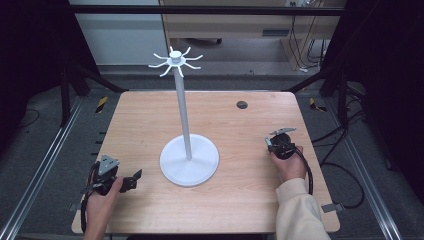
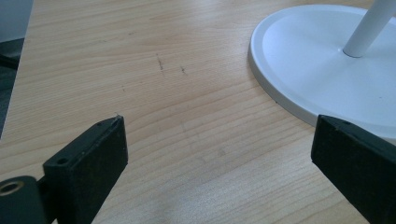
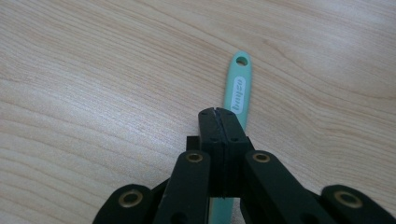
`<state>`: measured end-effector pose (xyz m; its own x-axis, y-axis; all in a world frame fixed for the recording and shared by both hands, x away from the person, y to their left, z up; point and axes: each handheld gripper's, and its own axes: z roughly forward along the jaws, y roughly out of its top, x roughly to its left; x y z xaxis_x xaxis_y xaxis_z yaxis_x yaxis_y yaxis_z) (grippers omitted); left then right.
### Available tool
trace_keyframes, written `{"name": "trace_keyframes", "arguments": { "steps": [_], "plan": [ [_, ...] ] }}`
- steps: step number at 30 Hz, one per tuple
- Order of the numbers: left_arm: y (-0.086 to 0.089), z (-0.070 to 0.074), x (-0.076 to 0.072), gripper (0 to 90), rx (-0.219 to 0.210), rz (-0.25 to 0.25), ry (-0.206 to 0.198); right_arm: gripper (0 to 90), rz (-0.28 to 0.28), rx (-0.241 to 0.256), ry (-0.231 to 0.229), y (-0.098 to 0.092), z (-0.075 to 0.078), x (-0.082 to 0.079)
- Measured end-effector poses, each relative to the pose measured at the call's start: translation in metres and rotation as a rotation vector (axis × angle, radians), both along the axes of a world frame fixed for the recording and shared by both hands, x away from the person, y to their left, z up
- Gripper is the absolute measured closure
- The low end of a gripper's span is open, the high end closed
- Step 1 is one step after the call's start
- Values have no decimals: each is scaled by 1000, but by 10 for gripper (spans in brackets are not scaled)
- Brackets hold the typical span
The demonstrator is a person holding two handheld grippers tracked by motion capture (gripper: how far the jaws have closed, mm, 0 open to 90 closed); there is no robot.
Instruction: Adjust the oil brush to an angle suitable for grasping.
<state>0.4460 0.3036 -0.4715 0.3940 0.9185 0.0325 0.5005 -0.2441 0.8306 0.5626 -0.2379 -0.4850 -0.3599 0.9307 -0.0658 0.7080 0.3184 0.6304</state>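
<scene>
High view: a white hook stand (image 1: 188, 159) sits mid-counter (image 1: 240, 195), with the left tool (image 1: 131, 181) and right tool (image 1: 270, 145) resting either side. Left gripper view: jaws wide apart, empty, beside the stand's base. Right gripper view: jaws clamped on a teal handle (image 3: 237, 91), probably for hanging by its end hole; its label is unreadable.

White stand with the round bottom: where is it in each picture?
High view: white stand mid-table, pole upright.
Left gripper view: its round base, top right.
Right gripper view: a teal handle on bare wood.
Shared landmark: the wooden table.
</scene>
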Motion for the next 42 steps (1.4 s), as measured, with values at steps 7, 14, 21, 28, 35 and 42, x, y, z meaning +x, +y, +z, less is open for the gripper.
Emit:
{"name": "trace_keyframes", "arguments": {
  "steps": [7,14,21,28,35,42],
  "plan": [
    [0,0,0,33,4,-1,0,900,-8,-21,0,3,0,0],
    [0,0,0,33,10,-3,3,900,-65,-39,-15,-3,1,1],
    [-1,1,-1,33,0,6,0,900,-58,-14,-28,-3,13,-7],
    [-1,6,-4,33,-12,12,-2,885,-47,-59,17,-5,30,-18],
    [-1,11,-9,33,12,-36,-5,812,-37,-121,178,-12,45,-13],
    [1,13,-11,33,-5,-33,-18,765,-20,-128,268,-9,39,-13]
  ]
}}
